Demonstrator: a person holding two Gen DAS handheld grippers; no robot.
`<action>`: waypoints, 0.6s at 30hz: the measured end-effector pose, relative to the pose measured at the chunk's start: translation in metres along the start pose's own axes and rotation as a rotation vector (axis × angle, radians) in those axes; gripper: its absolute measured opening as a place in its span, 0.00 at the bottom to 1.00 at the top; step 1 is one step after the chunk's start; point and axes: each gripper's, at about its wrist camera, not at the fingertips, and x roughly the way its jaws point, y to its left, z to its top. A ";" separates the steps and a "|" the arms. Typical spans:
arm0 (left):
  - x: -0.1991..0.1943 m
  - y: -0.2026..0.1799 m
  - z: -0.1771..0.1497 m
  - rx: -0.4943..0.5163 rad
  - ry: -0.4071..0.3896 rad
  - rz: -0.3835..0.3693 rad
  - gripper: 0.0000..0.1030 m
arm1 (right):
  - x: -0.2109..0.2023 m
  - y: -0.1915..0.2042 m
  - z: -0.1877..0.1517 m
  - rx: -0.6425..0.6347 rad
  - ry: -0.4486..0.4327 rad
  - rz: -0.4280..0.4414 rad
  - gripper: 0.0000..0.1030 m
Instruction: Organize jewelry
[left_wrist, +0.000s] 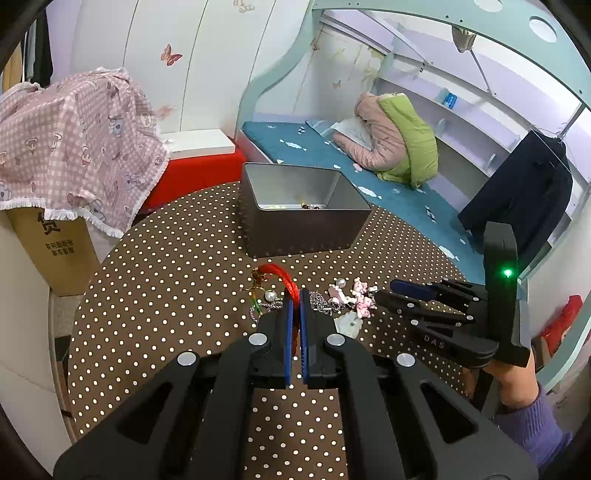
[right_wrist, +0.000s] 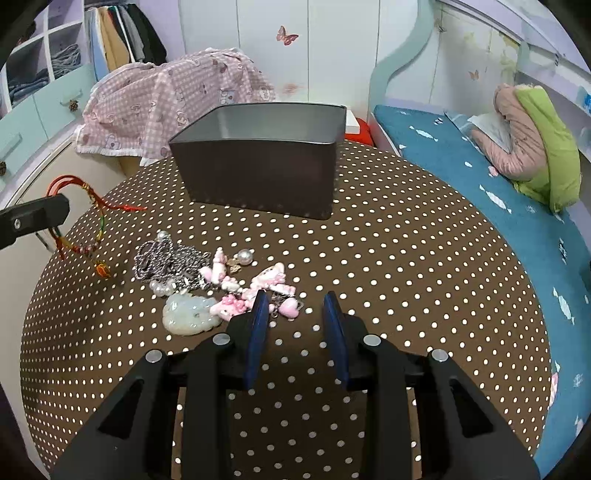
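My left gripper (left_wrist: 295, 299) is shut on a red cord bracelet (left_wrist: 284, 278) and holds it above the polka-dot table; in the right wrist view the bracelet (right_wrist: 79, 218) hangs from the left gripper at the far left. A pile of jewelry lies on the table: a silver chain (right_wrist: 166, 260), pink charms (right_wrist: 258, 291), pearls and a pale jade pendant (right_wrist: 190, 314). My right gripper (right_wrist: 295, 306) is open and empty, just right of the pile. A grey metal tin (left_wrist: 299, 206) stands behind, with a few pieces inside.
The round brown polka-dot table (right_wrist: 406, 277) holds everything. A blue bed (right_wrist: 498, 206) with a pink and green jacket (right_wrist: 532, 147) lies to the right. A pink checked cloth (left_wrist: 70, 147) covers a cardboard box (left_wrist: 59, 243) on the left.
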 end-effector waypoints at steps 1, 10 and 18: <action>0.000 0.000 0.001 -0.002 -0.001 -0.001 0.04 | 0.001 0.000 0.001 -0.003 -0.001 -0.003 0.28; 0.003 0.000 0.003 0.006 0.008 -0.011 0.04 | 0.016 0.007 0.011 -0.028 0.038 0.023 0.13; 0.007 -0.005 0.007 0.008 0.016 -0.059 0.04 | -0.003 -0.011 0.006 0.044 -0.010 0.075 0.13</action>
